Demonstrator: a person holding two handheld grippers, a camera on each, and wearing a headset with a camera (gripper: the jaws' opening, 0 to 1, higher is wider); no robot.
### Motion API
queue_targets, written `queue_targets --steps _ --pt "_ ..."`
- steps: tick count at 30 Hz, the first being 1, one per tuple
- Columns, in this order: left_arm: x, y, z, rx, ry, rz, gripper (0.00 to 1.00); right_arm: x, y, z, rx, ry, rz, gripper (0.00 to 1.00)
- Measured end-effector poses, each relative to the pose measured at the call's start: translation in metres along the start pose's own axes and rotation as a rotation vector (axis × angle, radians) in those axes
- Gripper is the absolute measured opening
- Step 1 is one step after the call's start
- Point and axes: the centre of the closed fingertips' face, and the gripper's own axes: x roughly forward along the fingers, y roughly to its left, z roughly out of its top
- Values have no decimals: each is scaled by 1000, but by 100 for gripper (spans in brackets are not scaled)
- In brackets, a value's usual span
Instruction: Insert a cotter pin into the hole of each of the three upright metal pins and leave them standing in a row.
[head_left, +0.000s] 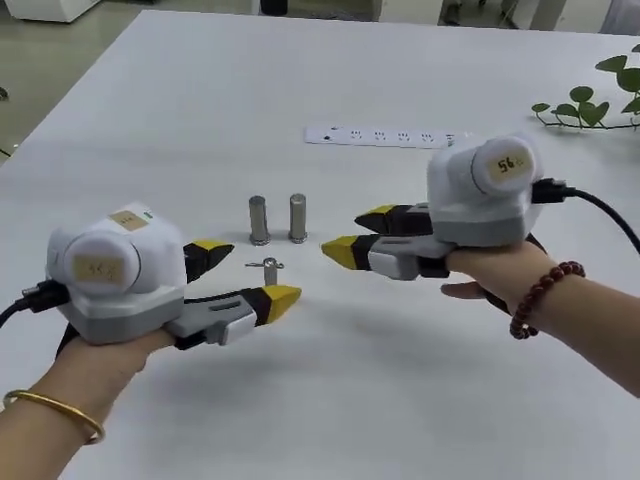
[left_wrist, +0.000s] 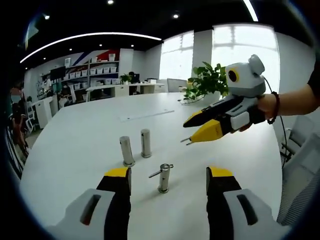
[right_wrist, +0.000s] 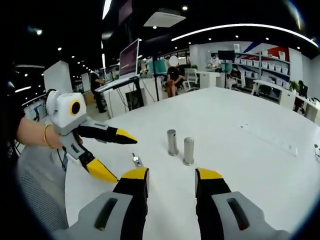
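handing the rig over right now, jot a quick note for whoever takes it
Left gripper: open, empty, jaws either side of the front pin, not touching it.
Right gripper: open, empty, to the right of the pins.
Things: front silver metal pin upright on the white table; two bare silver metal pins upright side by side behind it.
Done: thin metal cotter pin is through the front pin's hole.
Left: cotter pins for the two back ones, then all three in a row.
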Motion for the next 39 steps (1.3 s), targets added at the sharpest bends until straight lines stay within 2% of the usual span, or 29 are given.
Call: queue_targets --steps 4,6,10,14,17,21,26,30,36,39 --pt "-6 -5 6 9 -10 7 64 12 -9 4 -17 -3 -13 36" --pt "-10 -8 8 13 -9 8 67 17 -11 4 -57 7 -32 36" --pt "-15 -12 8 -2 -8 9 71 26 -12 6 -33 -7 -43 37" --pt "-19 -12 5 8 10 16 74 36 -14 8 -51 -14 -70 37" --pt "-23 -10 3 0 9 30 79 46 -16 10 -14 -41 -77 36" --pt "-27 -8 3 -11 -1 38 81 58 -19 10 17 -51 -90 35" --pt "-29 -9 2 13 -3 41 87 70 -21 11 48 -71 -104 31" --pt "-29 -7 1 19 -15 36 89 78 -28 7 69 -63 -132 26" --pt "-27 -6 -2 11 -15 24 94 88 -28 4 79 -66 -134 20" --pt "-26 -5 -4 11 -9 22 96 91 -29 2 112 -65 -141 18"
